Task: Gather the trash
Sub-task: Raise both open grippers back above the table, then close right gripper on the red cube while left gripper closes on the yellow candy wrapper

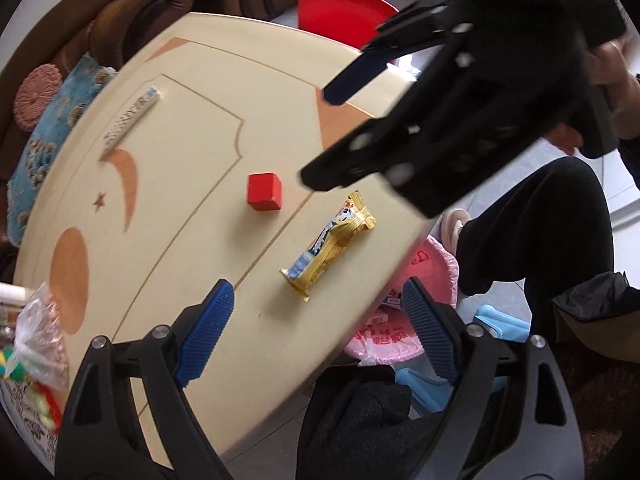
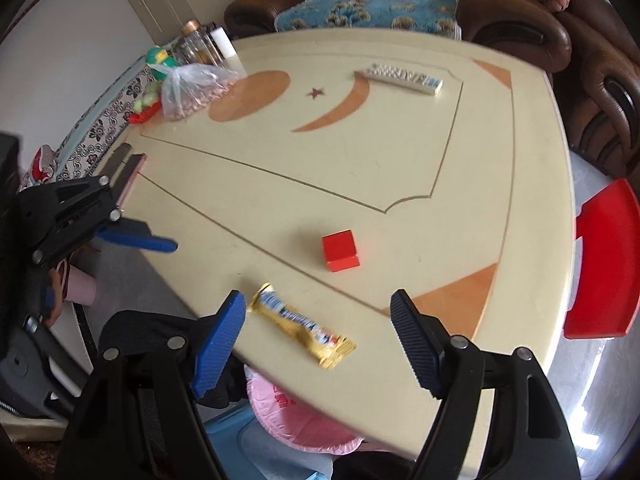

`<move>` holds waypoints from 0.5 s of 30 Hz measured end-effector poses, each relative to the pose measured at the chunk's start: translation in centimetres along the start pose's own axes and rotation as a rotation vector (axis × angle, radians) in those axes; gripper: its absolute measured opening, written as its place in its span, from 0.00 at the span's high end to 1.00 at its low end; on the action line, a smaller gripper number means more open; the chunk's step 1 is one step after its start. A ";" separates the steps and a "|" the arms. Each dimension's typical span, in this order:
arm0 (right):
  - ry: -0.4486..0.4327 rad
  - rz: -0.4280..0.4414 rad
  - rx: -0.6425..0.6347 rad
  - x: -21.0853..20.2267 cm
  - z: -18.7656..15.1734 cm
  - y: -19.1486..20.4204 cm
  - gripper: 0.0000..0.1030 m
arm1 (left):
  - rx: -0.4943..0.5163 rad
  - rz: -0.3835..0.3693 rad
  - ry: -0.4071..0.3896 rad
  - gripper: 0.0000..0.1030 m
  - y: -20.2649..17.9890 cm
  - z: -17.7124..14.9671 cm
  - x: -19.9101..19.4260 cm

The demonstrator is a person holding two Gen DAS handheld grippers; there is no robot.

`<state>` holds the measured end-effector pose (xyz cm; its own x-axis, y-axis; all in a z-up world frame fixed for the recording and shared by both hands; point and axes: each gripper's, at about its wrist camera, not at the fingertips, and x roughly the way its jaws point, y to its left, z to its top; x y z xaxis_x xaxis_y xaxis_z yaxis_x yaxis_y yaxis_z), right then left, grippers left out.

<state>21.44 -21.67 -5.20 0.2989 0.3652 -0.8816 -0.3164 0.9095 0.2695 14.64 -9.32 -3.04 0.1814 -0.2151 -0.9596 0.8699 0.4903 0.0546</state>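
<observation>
The gold snack wrapper (image 2: 302, 326) lies flat near the table (image 2: 360, 168) edge, directly between and just ahead of the right gripper (image 2: 318, 340), whose jaws stand apart and empty. Its long axis runs nearly across the gap. The left gripper (image 1: 316, 324), also spread and empty, is offset.

Gold snack wrapper (image 2: 301, 325): blue print on white panel, blurred, unreadable. Pink bin liner (image 1: 386, 336): red characters, upside down, not legible. Remote (image 2: 404, 77): button rows, markings too small to read.
</observation>
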 end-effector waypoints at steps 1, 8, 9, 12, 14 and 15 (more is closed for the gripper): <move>0.012 0.004 0.004 1.0 0.2 -0.3 0.29 | 0.004 -0.016 0.005 0.18 0.2 0.1 0.7; 0.069 -0.017 -0.020 5.5 1.2 -1.1 0.29 | 0.056 -0.088 0.034 0.18 0.7 0.3 4.7; 0.074 -0.021 -0.026 6.1 1.4 -1.2 0.29 | 0.062 -0.103 0.034 0.18 0.8 0.4 5.1; 0.081 -0.030 -0.033 7.4 1.9 -1.4 0.29 | 0.079 -0.141 0.030 0.18 1.0 0.7 6.4; 0.084 -0.027 -0.035 8.3 2.1 -1.7 0.29 | 0.083 -0.160 0.021 0.18 1.2 0.8 7.0; 0.086 -0.031 -0.038 8.6 2.1 -1.7 0.29 | 0.086 -0.178 0.009 0.18 1.3 0.8 7.2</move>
<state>26.47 -19.62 -12.41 0.2314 0.3167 -0.9199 -0.3429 0.9114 0.2275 17.44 -10.87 -9.68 0.0172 -0.2840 -0.9587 0.9238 0.3713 -0.0935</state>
